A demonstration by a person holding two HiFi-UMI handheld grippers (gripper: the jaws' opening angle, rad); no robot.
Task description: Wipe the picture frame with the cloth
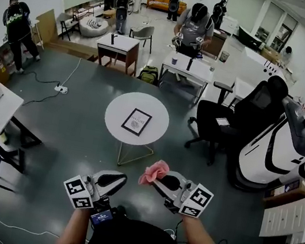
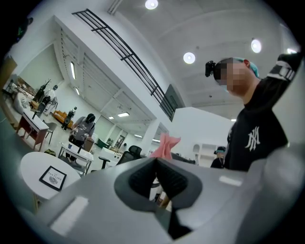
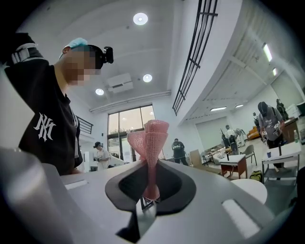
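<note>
Your right claw (image 1: pixel 164 181) pinches cloth (image 1: pixel 154 172); left claw (image 1: pixel 114 181) closed, empty. Frame (image 1: pixel 137 121) at 12 o'clock on desk (image 1: pixel 157 113), untouched. Wiping seemingly all ahead.

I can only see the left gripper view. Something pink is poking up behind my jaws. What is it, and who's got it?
Observer: That's the cloth. The right gripper has it, with its jaws shut on it.
Operator: Is it wiping the picture frame yet?
Observer: No. In the head view the picture frame lies flat on the round white table, out ahead of both grippers, and nothing is touching it.
Operator: Where's my gripper next to the other one?
Observer: The left gripper is beside it and apart from it. The cloth sticks up between the two.
</note>
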